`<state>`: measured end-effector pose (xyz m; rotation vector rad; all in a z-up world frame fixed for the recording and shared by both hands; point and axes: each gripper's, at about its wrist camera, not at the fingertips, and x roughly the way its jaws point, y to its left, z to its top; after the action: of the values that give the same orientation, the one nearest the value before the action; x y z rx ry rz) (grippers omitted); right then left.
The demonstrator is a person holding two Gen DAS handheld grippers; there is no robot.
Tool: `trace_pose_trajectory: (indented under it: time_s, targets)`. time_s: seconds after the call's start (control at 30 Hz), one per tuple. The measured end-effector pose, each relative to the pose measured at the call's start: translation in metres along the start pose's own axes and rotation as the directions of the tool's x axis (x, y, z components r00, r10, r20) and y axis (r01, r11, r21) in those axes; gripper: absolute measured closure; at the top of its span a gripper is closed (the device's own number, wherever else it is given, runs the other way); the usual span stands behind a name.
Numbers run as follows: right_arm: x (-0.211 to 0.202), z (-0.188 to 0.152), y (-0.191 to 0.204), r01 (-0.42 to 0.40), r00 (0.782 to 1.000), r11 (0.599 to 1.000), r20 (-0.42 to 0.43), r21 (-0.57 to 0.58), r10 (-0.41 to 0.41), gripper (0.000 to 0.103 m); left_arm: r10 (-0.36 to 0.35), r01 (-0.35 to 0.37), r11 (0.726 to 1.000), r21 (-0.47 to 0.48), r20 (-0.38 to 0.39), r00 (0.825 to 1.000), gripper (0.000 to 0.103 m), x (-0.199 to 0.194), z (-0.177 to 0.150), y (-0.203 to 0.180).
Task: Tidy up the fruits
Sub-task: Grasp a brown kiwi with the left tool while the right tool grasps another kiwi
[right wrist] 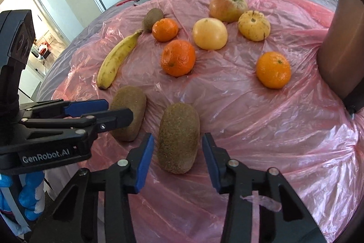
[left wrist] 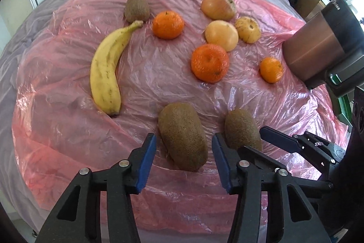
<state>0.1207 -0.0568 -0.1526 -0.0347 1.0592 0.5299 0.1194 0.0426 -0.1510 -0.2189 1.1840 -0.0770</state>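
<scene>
Two kiwis low in the frame, side by side: near kiwi between the spread blue pads of the left tool, second kiwi between the spread pads of the right tool, neither pinched. Best to close slowly at mid-body, avoiding the pink plastic sheet. Free room above toward the mandarin; brown cylinder blocking at right edge.
</scene>
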Motion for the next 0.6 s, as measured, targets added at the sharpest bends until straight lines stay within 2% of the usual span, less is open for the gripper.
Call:
trace_pose_trajectory:
  time_s: [0.03, 0.37, 0.6]
  targets:
    - [0.004, 0.001, 0.001, -0.001, 1.0, 1.0, -0.01, -0.003, 0.001, 0.086, -0.002, 0.002, 1.0, -0.001, -0.012, 1.0, 0.062, 0.004, 0.0, -0.001]
    - [0.031, 0.002, 0.004, 0.035, 0.996, 0.999, -0.078, -0.02, -0.036, 0.091, 0.007, -0.009, 1.0, -0.02, -0.095, 0.995, 0.067, 0.033, 0.003, -0.005]
    - [0.038, 0.003, 0.007, 0.062, 0.995, 0.997, -0.076, -0.041, -0.065, 0.096, -0.03, 0.025, 0.998, -0.052, -0.095, 0.995, 0.07, 0.04, 0.002, 0.003]
